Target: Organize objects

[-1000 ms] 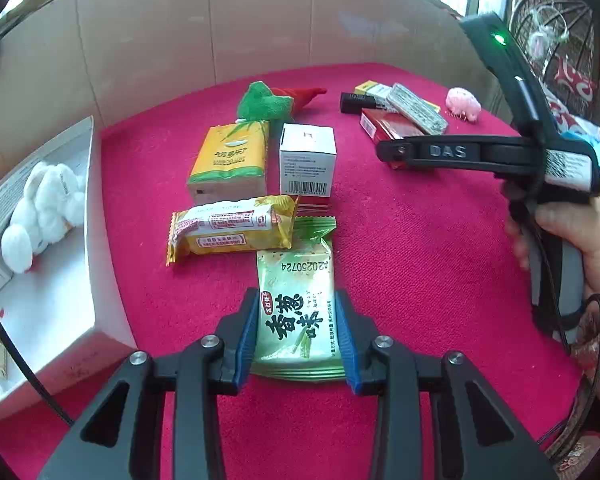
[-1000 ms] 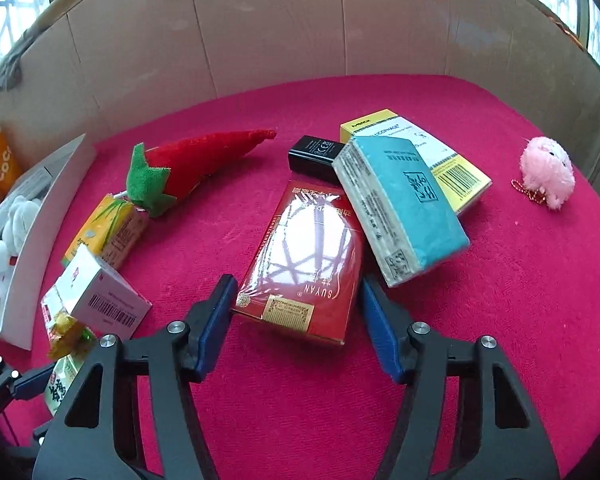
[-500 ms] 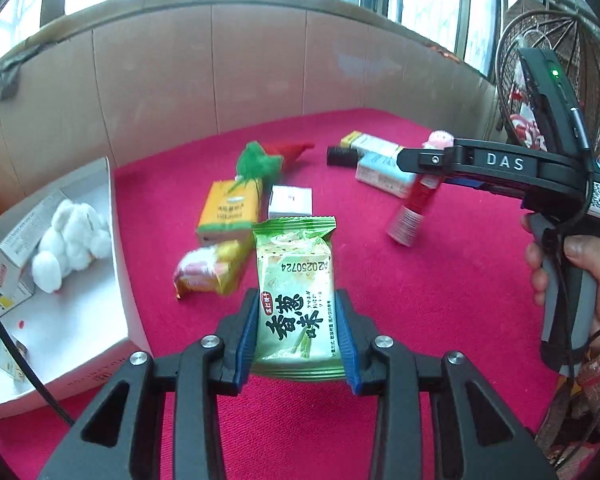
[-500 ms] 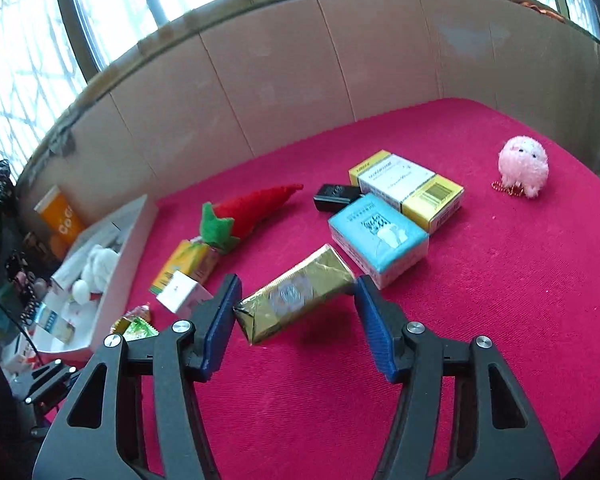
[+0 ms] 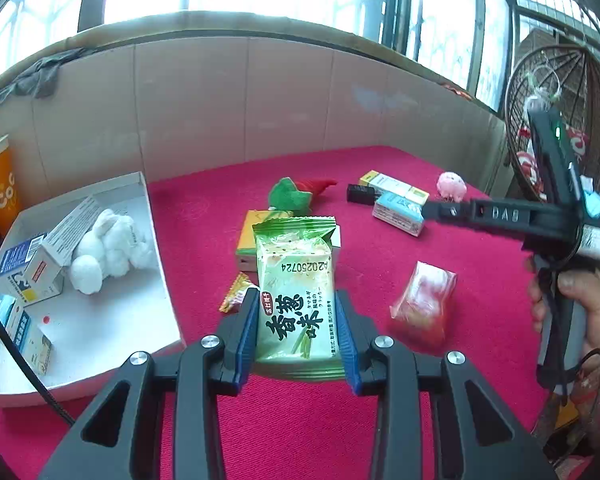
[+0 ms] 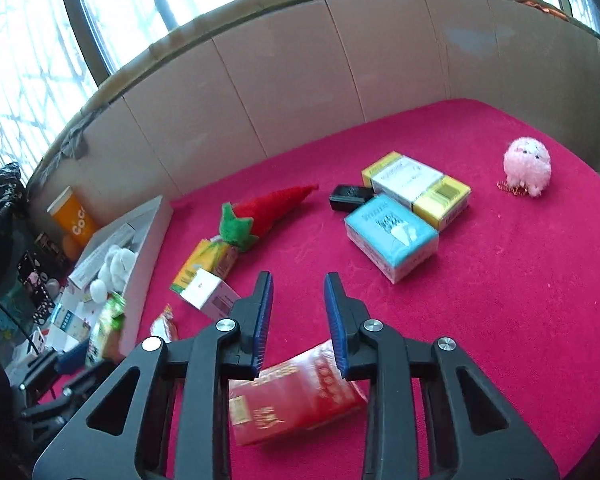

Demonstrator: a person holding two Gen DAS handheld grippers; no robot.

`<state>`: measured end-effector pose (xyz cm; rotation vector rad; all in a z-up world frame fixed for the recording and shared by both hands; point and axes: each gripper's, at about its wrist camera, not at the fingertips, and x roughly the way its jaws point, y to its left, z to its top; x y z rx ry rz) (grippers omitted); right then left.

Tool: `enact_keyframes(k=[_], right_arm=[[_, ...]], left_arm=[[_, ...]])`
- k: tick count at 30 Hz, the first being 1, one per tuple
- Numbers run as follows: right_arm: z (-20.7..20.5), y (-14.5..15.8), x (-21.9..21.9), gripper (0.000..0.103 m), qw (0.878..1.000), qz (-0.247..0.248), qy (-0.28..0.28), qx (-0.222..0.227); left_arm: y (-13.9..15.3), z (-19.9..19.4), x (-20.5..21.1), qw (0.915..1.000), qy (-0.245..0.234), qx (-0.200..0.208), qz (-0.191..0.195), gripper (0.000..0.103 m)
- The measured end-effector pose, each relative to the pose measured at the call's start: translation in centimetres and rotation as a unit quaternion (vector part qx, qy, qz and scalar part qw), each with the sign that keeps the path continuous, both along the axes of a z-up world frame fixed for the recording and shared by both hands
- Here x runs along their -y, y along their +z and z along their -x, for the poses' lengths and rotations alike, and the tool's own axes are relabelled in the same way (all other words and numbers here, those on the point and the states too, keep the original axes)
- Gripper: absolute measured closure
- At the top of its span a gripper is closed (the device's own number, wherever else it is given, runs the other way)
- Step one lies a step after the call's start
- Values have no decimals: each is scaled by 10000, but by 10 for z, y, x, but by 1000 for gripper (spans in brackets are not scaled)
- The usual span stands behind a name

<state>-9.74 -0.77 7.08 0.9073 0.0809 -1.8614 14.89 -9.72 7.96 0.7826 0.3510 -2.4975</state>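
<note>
Right wrist: one red pack point(image 6: 296, 396), one pink plush point(image 6: 527, 166), one chili plush point(image 6: 268, 214).

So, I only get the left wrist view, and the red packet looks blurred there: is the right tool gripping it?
Observer: No. The right tool has just been closing its jaws with nothing between them; the red packet shows below them.
Operator: My green cracker packet blocks the middle of the table. What is behind it?
Observer: A small white box with a barcode, beside the yellow carton.
</note>
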Motion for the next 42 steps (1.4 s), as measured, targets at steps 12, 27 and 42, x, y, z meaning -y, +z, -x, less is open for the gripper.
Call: enact_keyframes(k=[12,27,42], right_arm=[[-10,-31,-18,30,9979,-625,70,142],[-54,-52,24,21,9911,-1290,276,158],[-71,-55,31,49,9801,-1650,573,-947]], left_arm=[[-3,-1,2,9999,2,-109,-89,67],[-5,-19,10,9991,91,-287,-292,67],[-4,-27,14,9985,201,-413,-314,67]])
